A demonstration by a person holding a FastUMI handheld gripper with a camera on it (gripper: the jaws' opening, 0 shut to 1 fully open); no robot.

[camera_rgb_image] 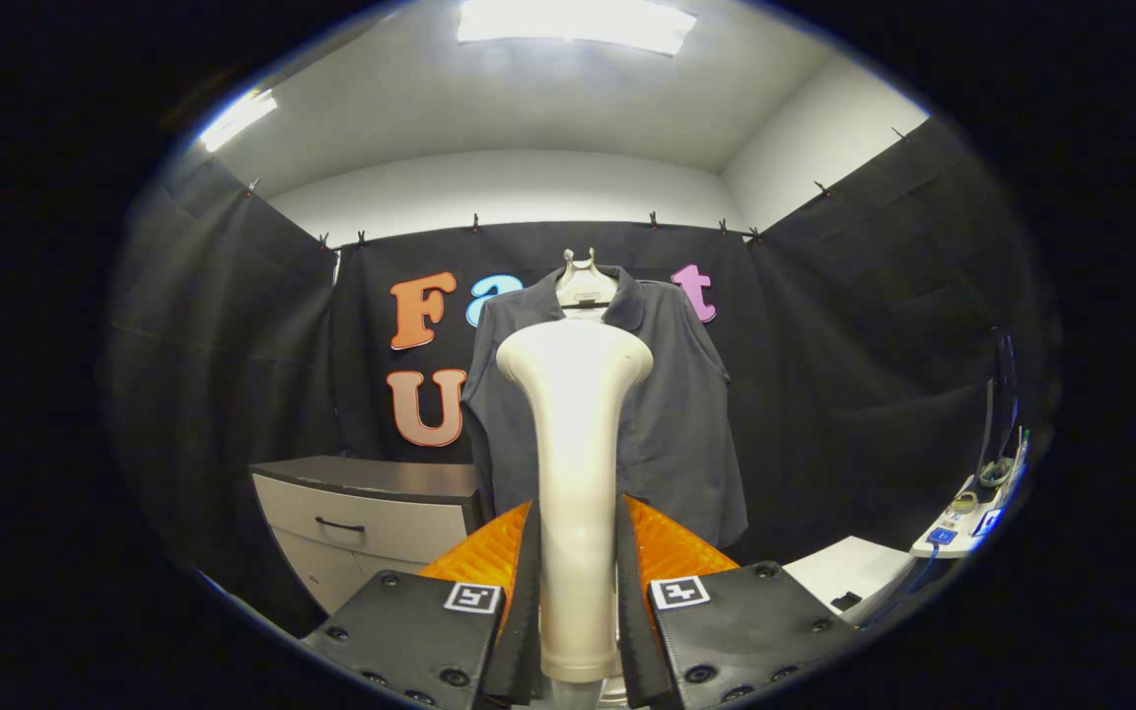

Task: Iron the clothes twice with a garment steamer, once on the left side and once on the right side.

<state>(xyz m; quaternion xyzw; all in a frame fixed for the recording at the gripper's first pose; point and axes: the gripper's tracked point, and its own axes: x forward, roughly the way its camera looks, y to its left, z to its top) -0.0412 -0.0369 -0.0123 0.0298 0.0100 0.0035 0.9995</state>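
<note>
A cream garment steamer (576,434) stands upright between my fingers, its wide head up and its handle pressed by both pads. My gripper (576,592) is shut on that handle. Beyond the steamer head hangs a dark grey shirt (672,414) on a pale hanger (586,281), in front of the black cloth wall. The steamer head covers the middle of the shirt and stands some way short of the fabric.
A low cabinet (371,523) with a dark top and one drawer handle sits to the left, below the shirt. At the right are a white table corner (849,572) and a power strip with cables (967,513).
</note>
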